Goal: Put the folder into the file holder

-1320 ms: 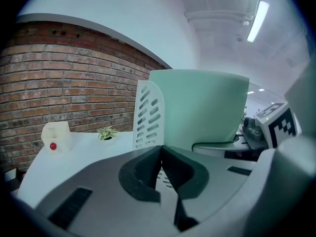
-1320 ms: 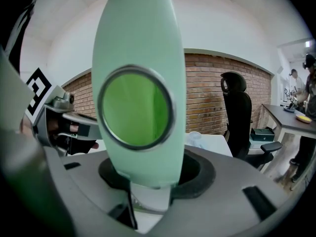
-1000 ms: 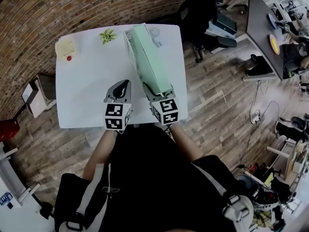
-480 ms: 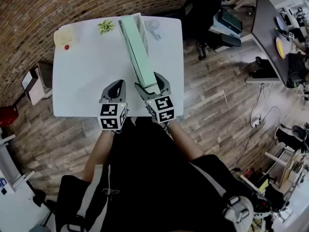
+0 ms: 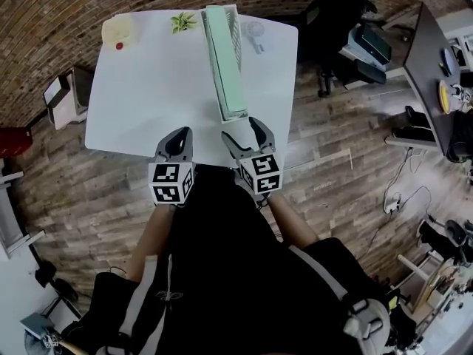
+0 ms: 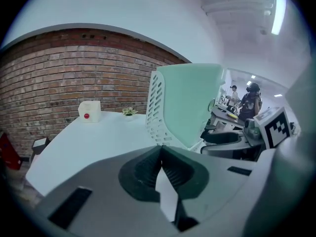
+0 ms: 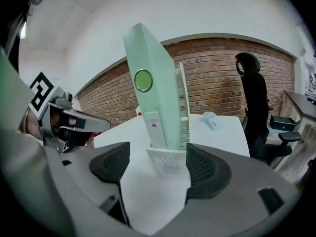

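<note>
We judge the task done: green folder [image 7: 158,98] sits in file holder [image 7: 168,161]. Our right gripper [image 5: 242,130] just opened, empty; left gripper [image 5: 177,135] clenched, empty.

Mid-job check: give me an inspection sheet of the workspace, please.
Surface: white table.
Job's things: green folder stands upright in the white file holder.
Clutter: small plant, pale box with a red dot, small pale object, all near the far edge.
Grippers: left claw shut, empty; right claw open, jaws have just been opening, nothing gripped, folder just ahead.
Cables: loose cable on the wooden floor.
Surroundings: brick wall, office chair.
</note>
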A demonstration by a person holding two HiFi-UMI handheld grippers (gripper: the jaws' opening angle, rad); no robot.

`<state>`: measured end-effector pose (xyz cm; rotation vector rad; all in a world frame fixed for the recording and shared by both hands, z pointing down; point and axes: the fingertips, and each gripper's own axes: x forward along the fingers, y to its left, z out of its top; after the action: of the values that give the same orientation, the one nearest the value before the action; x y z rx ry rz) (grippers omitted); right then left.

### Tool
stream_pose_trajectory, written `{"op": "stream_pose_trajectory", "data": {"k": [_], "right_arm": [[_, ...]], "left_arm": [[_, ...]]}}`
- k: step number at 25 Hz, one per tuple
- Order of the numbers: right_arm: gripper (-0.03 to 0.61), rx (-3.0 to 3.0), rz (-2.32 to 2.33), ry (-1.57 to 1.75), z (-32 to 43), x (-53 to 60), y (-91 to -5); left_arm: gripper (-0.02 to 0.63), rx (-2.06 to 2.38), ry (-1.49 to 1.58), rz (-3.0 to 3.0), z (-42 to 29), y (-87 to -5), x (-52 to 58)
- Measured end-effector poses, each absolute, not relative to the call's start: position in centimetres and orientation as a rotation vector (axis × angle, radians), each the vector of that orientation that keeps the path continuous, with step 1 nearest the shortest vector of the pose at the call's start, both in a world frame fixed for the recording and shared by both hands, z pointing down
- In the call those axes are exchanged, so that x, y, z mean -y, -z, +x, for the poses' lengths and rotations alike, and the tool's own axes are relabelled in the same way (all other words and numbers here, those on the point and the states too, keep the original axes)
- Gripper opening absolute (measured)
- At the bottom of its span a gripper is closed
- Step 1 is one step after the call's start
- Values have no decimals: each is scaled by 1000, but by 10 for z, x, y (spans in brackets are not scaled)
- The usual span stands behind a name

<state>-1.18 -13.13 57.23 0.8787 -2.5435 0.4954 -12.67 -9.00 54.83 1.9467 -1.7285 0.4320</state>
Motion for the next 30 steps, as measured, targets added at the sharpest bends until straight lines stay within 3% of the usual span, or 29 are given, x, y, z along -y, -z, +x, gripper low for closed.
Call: {"op": "stream_pose_trajectory", "data": {"k": [4,5,8,22,30], "right_arm": [[342,2501,848,-502,-7,114,-581],[284,2482,843,-493,-6,109,-583],[9,2425,842,-423,-2,93,-587],[9,2427,913,-311,-33,-25,-560],[9,2548,1034,-113,-16,-52,-476]], "left_arm": [[22,1728,-416,1949,-129,-548,75],[21,1724,-410,1952,-129,-548,70],[22,1703,-376,1961,-126,-546,54],[21,1720,-207,1985,-148,-530,-63],[21,1750,-126,2113,-114,-471,-94]]}}
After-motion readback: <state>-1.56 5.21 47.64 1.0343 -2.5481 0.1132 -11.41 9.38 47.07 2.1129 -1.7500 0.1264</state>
